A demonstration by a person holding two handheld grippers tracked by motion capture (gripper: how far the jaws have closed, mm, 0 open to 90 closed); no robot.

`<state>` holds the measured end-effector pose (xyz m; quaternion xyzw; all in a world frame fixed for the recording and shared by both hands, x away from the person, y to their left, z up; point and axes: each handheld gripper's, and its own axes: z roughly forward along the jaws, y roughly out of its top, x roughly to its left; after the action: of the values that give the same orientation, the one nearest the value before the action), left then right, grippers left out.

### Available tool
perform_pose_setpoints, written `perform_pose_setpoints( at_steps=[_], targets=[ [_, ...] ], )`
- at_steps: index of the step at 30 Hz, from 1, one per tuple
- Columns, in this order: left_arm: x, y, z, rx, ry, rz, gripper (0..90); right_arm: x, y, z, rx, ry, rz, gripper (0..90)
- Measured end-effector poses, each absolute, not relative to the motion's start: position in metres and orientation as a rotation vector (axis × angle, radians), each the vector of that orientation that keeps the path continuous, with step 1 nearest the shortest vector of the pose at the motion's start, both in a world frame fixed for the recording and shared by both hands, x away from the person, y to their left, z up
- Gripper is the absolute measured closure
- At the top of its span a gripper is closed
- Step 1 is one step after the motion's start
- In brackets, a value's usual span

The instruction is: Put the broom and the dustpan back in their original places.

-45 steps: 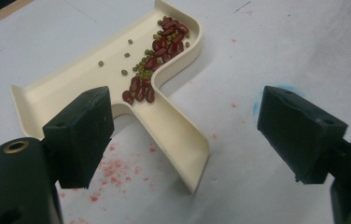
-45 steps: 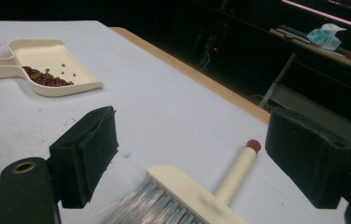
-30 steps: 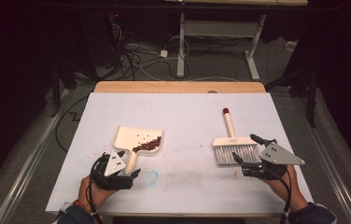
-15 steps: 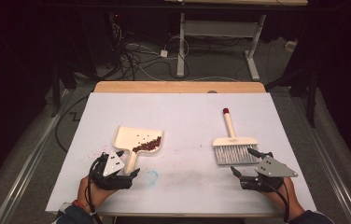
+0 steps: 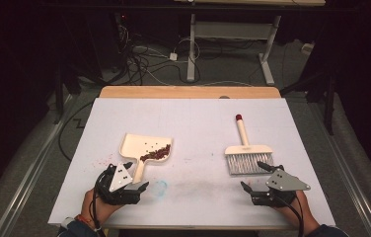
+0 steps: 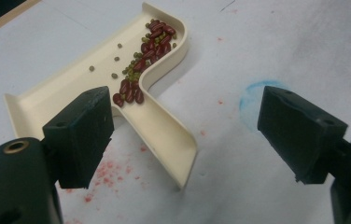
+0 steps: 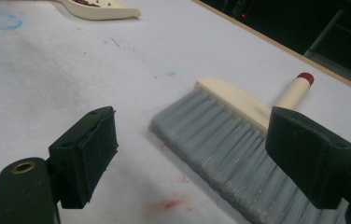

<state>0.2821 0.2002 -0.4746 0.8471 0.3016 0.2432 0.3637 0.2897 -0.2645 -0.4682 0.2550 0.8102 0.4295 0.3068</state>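
A person stands at the near edge of a white paper-covered table (image 5: 193, 123), holding a black two-jaw gripper in each hand. The left gripper (image 5: 133, 178), at about seven o'clock on the table, has its jaws spread wide and empty; just beyond them lies a cream plastic dustpan (image 5: 146, 150), its handle pointing back toward the gripper and almost between the jaws. In the left gripper view the pan (image 6: 117, 88) holds a heap of dark red beans (image 6: 143, 56) mixed with small green beans (image 6: 134, 65), too many to count, piled along the pan's back wall. The right gripper (image 5: 255, 177), at about five o'clock, is likewise wide apart and holding nothing; a cream hand brush with grey bristles and a red-tipped handle (image 5: 245, 148) lies flat just ahead of it, bristles toward the person, handle pointing to twelve o'clock. There is one dustpan, one brush, two grippers. The sweeping looks finished, the beans gathered, so the step in hand seems to be either letting go or taking hold of the tools. To lift the pan well, I would close the left jaws squarely across the handle and keep it level so the beans stay against the back wall; the brush is best gripped by its handle, not its bristles.
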Motion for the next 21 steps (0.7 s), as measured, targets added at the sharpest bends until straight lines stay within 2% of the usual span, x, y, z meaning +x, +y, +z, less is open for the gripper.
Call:
perform_pose_setpoints(
  at_steps=[21],
  targets=[
    [0.2855, 0.1995, -0.4770, 2.176, 0.789, 0.617, 18.0, 0.2878, -0.2618, -0.4631, 0.657, 2.117, 1.107, 17.5]
  ],
)
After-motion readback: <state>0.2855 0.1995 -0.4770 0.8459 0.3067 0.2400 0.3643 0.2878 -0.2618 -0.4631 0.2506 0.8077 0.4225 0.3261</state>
